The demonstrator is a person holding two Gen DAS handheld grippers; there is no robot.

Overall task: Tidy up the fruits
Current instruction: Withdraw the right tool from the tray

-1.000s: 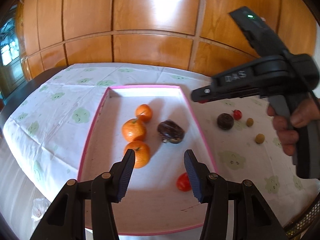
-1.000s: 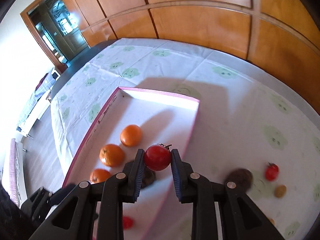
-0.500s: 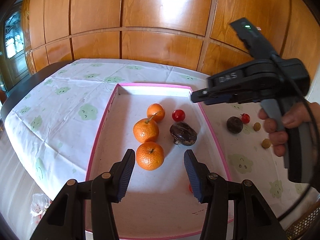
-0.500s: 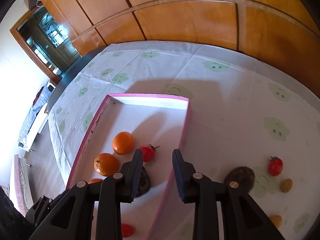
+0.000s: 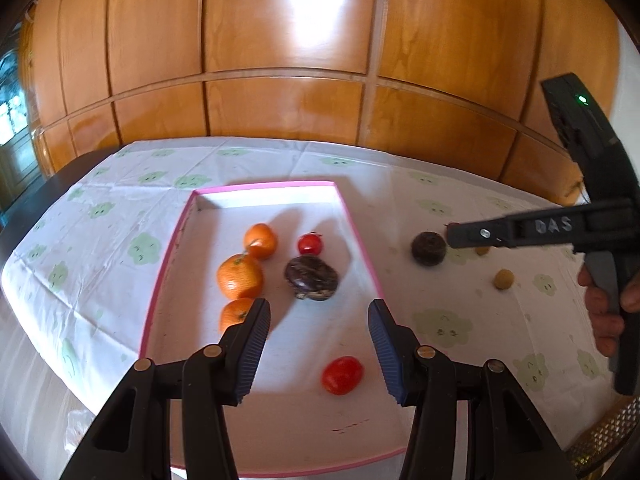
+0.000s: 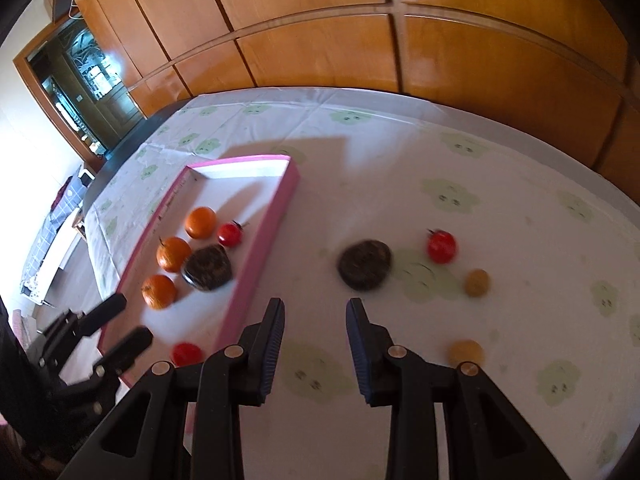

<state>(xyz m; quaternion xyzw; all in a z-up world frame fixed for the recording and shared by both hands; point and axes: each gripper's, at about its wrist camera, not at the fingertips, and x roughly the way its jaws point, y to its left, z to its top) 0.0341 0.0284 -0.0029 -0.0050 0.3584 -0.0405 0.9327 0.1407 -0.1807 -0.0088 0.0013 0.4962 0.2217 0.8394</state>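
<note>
A pink-rimmed white tray (image 5: 362, 248) (image 6: 280, 208) holds three oranges (image 5: 239, 276) (image 6: 173, 254), a dark purple fruit (image 5: 311, 278) (image 6: 207, 268) and two red tomatoes (image 5: 310, 243) (image 5: 342, 375) (image 6: 230, 233). On the cloth to the right lie another dark fruit (image 5: 429, 248) (image 6: 364, 265), a red tomato (image 6: 441, 246) and two small yellow fruits (image 5: 503, 279) (image 6: 476, 282) (image 6: 466, 352). My left gripper (image 5: 318, 354) is open and empty over the tray's near end. My right gripper (image 6: 315, 346) is open and empty over the cloth, just before the dark fruit.
The table carries a white cloth with green prints (image 6: 452, 196). Wooden wall panels (image 5: 280, 100) stand behind it. The table's dark edge and a doorway (image 6: 84, 92) are at the left. A woven basket edge (image 5: 604, 436) shows at the lower right.
My right gripper opened and let a red tomato go in the tray beside the oranges, then moved right, out over the cloth toward the loose dark fruit. My left gripper stayed open.
</note>
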